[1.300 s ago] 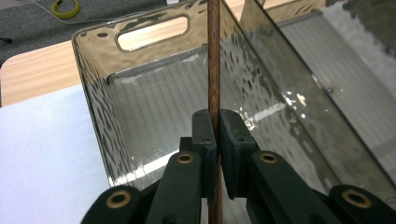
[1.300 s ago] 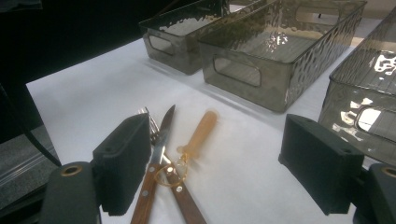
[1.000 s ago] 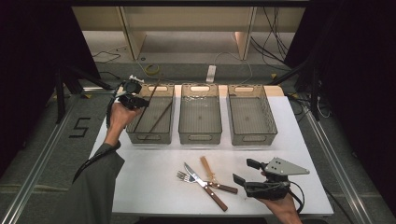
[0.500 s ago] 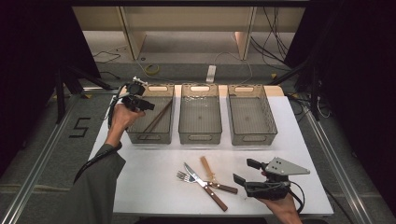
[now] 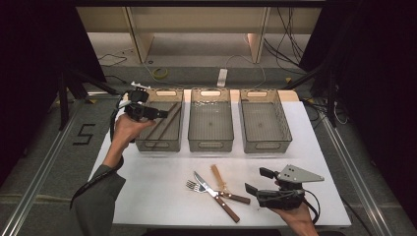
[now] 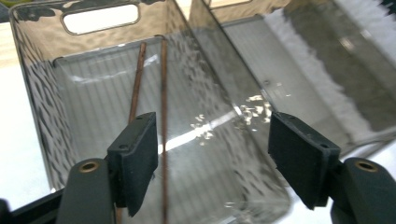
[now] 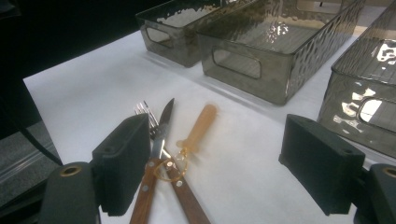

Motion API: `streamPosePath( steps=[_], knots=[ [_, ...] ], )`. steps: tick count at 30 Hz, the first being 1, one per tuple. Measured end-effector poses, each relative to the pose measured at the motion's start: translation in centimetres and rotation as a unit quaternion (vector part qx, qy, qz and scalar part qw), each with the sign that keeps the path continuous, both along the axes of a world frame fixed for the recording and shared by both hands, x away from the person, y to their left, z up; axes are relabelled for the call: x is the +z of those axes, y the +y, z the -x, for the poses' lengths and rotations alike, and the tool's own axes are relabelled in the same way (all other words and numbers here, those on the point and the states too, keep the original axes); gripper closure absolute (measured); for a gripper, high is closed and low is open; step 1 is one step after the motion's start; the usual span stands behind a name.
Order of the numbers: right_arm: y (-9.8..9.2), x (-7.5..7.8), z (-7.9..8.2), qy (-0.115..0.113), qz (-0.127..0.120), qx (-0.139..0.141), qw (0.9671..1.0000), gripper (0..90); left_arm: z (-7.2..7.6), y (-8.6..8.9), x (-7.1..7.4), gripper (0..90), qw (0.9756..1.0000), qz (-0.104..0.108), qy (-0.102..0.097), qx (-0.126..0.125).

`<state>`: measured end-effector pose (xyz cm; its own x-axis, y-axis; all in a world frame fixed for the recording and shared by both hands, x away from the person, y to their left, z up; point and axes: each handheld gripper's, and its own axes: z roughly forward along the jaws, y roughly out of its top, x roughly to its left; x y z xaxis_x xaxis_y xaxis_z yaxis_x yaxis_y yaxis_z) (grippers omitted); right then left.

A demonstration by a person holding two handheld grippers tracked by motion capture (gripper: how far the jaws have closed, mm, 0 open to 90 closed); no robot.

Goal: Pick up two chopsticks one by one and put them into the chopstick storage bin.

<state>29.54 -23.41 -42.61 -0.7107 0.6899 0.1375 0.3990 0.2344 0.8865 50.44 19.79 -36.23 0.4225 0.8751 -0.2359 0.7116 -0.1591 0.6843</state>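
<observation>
Sorting cutlery into bins appears to be the work in hand. Three smoky translucent bins stand in a row along the far edge of the white table [image 5: 147,196]. The left bin [image 5: 142,142], nearest the far left corner, holds two chopsticks [image 5: 166,122], lying side by side along its length with their far ends against the far wall; in the left gripper view they show as thin brown rods [image 6: 163,93] on the bin floor.

The left gripper [image 5: 160,114] hangs over the left bin's left rim. Its jaws have just been opening and now stand wide apart with nothing between the pads; the chopsticks lie below them, loose in the bin. Judgement: the hand sits above this bin because it is the drop point for chopsticks, and the release looks complete.

The middle bin [image 5: 210,142] and the right bin [image 5: 265,145] look empty.

Near the near edge, at about the middle, lie a fork [image 5: 194,186], a knife [image 5: 216,196] crossing it with a wooden handle, and an amber-coloured plastic utensil [image 5: 219,178] just beside them; what kind it is I cannot tell.

The right gripper [image 5: 256,181] rests low by the near right corner, aimed at this cluster. Its jaws are well open and hold nothing; in the right gripper view the knife [image 7: 161,133] and the amber piece [image 7: 198,128] lie ahead of the pads, untouched. Judgement: it is staged for the next pickup, and the crossed handles may make a clean single grasp awkward.
</observation>
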Motion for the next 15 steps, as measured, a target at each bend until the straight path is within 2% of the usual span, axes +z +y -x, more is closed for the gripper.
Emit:
streamPosePath(
  steps=[4, 5, 6, 7, 11, 15],
  knots=[
    [0.2, 0.1, -0.3, 0.007, 0.011, -0.002, 0.9999, 24.8, 1.9, 0.0, 0.0, 27.0, 0.9999, 0.015, -0.004, -0.007],
    [0.3, 0.1, -0.4, 0.008, 0.014, -0.002, 0.9999, 24.7, 2.5, 0.2, 0.1, 25.7, 0.9996, 0.026, 0.0, -0.006],
    [0.4, 0.1, -0.5, 0.01, 0.017, -0.001, 0.9998, 24.8, 3.0, 0.3, 0.1, 25.0, 0.9991, 0.042, -0.005, -0.001],
    [0.5, 0.1, -0.7, 0.014, 0.019, 0.001, 0.9997, 24.7, 3.3, 0.3, 0.1, 25.0, 0.9988, 0.048, -0.007, -0.002],
    [1.0, 0.0, -1.1, 0.022, 0.028, 0.005, 0.9994, 24.5, 4.9, 0.1, -0.1, 21.9, 0.9988, 0.045, -0.015, -0.009],
    [1.7, 0.0, -1.7, 0.028, 0.042, 0.009, 0.9987, 24.5, 5.9, -0.1, -0.5, 21.4, 0.9979, 0.057, -0.029, -0.011]
  ],
)
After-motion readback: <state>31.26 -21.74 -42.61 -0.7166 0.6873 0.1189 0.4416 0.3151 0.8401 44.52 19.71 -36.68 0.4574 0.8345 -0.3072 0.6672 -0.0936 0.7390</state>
